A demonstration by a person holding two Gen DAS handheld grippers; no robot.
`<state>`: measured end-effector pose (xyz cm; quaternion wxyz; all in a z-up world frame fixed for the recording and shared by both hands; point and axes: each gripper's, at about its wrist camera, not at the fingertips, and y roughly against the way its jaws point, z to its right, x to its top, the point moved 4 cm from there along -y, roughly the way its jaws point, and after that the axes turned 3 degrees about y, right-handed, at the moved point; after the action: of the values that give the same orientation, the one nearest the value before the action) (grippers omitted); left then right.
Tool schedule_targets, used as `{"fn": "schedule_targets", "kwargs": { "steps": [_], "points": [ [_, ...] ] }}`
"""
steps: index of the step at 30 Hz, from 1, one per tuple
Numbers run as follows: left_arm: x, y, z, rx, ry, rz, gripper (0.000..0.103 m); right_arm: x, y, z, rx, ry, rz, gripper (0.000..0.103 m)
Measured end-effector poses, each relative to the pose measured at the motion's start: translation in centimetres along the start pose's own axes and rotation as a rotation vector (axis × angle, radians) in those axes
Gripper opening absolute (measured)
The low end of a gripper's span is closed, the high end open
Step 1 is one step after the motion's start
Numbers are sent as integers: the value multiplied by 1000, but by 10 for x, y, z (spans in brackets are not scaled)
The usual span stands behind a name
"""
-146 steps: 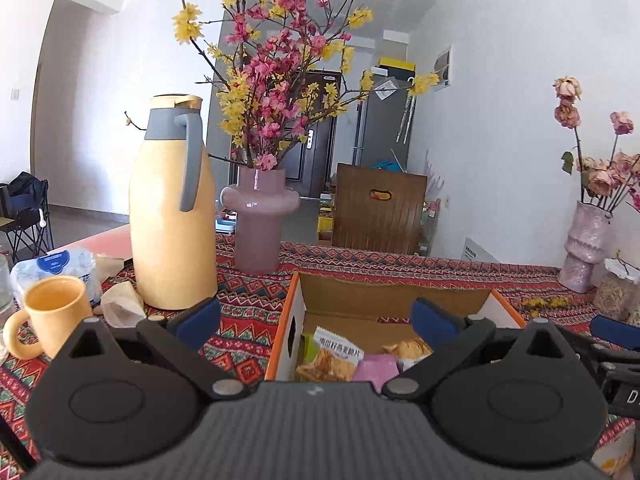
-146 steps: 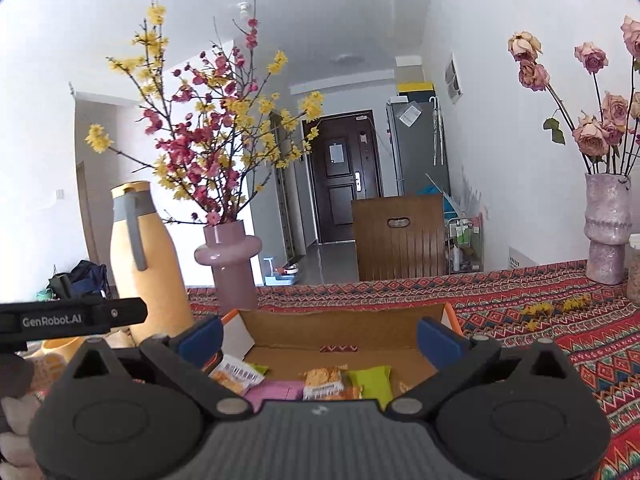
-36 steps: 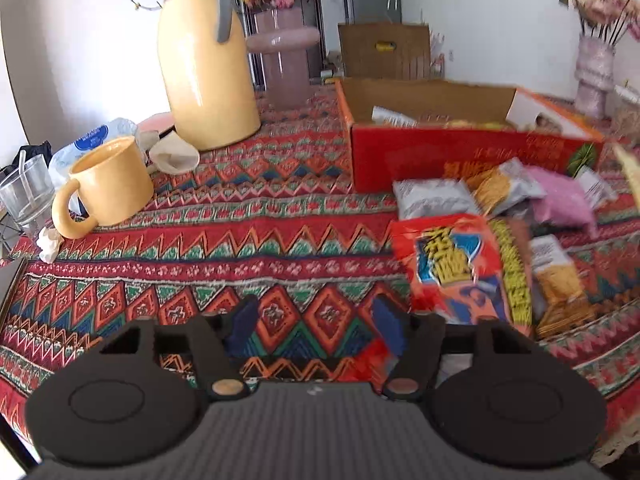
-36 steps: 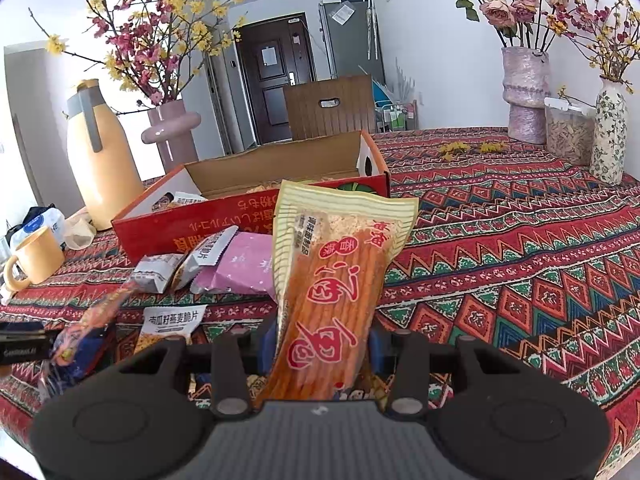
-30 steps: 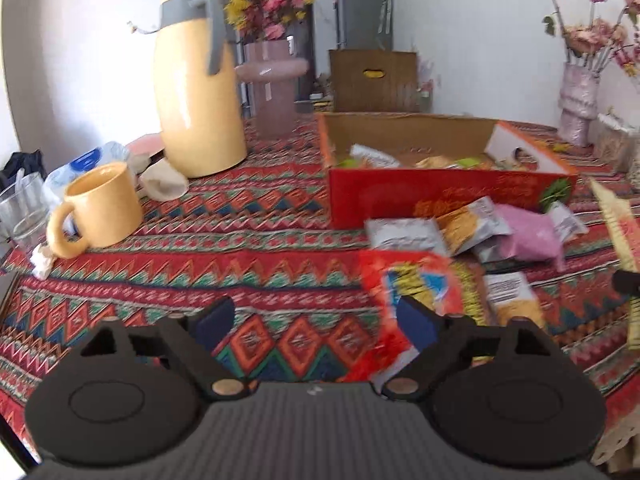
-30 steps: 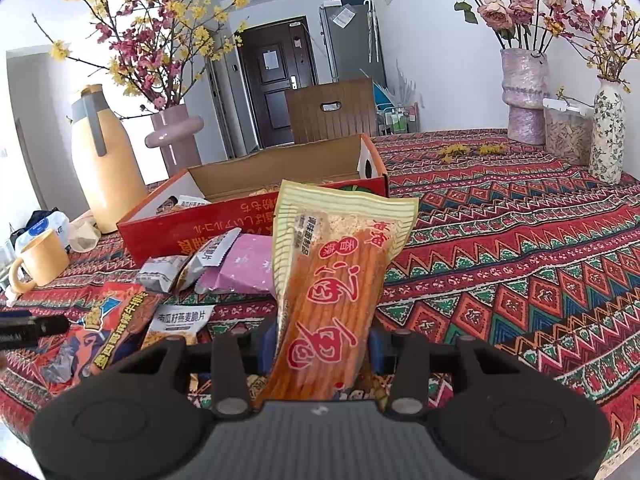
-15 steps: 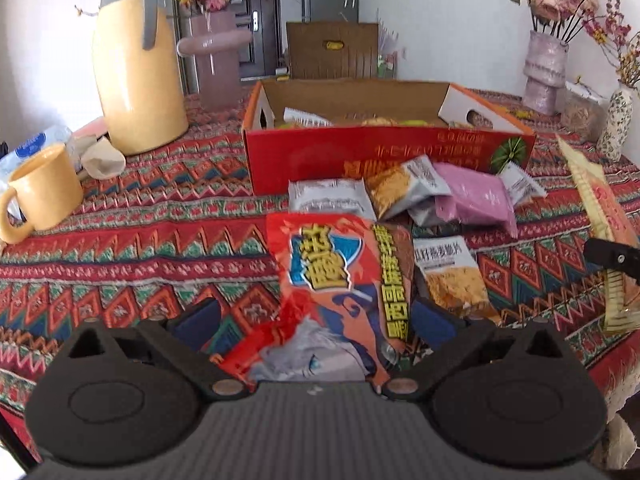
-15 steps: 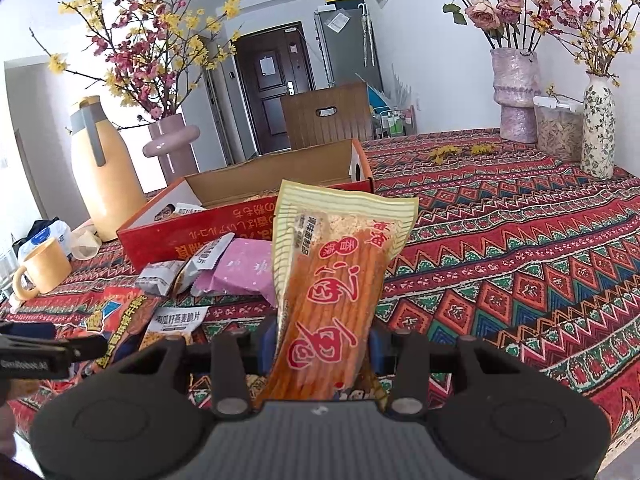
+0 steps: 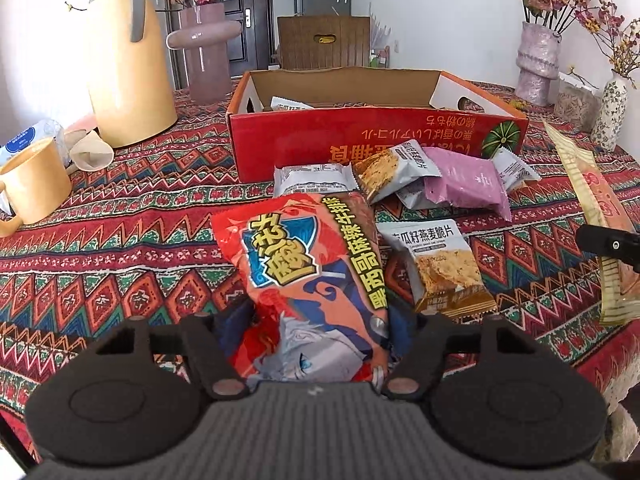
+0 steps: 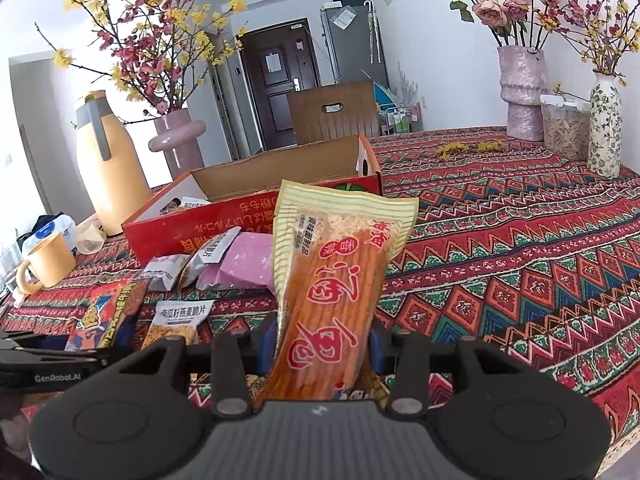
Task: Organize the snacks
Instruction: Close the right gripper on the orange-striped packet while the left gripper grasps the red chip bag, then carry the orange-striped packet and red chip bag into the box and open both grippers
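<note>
A big red snack bag (image 9: pixel 312 272) lies on the patterned cloth, its near end between the fingers of my left gripper (image 9: pixel 320 320). The jaws are closing and the pads meet the bag's sides. My right gripper (image 10: pixel 320 336) is shut on a long yellow-orange snack pack (image 10: pixel 336 264), held up off the table. Behind stands the open red cardboard box (image 9: pixel 360 136) with a few packets inside. In front of it lie a grey packet (image 9: pixel 312 178), a pink packet (image 9: pixel 464 180) and an oat crisp packet (image 9: pixel 440 264).
A tall yellow jug (image 9: pixel 124 64), a yellow mug (image 9: pixel 32 188) and a pink vase (image 9: pixel 204 48) stand at the left. More vases (image 10: pixel 604 128) and a lidded jar (image 10: pixel 564 126) stand at the far right. The table's front edge runs close under both grippers.
My left gripper came down over the red bag and its jaws narrowed from wide open onto the bag's sides. The right gripper kept still with the long pack.
</note>
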<state>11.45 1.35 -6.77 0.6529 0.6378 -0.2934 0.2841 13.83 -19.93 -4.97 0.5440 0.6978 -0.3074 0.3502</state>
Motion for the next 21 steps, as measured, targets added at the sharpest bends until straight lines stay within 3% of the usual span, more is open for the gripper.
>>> {"fn": "schedule_targets", "kwargs": {
  "steps": [12,21],
  "points": [
    [2,7,-1,-1,9,24,67,-2,-4,-6,8,13,-12,43],
    [32,23,2,-6,13,123,67,8,-7,-12,7,43,10,43]
  ]
}}
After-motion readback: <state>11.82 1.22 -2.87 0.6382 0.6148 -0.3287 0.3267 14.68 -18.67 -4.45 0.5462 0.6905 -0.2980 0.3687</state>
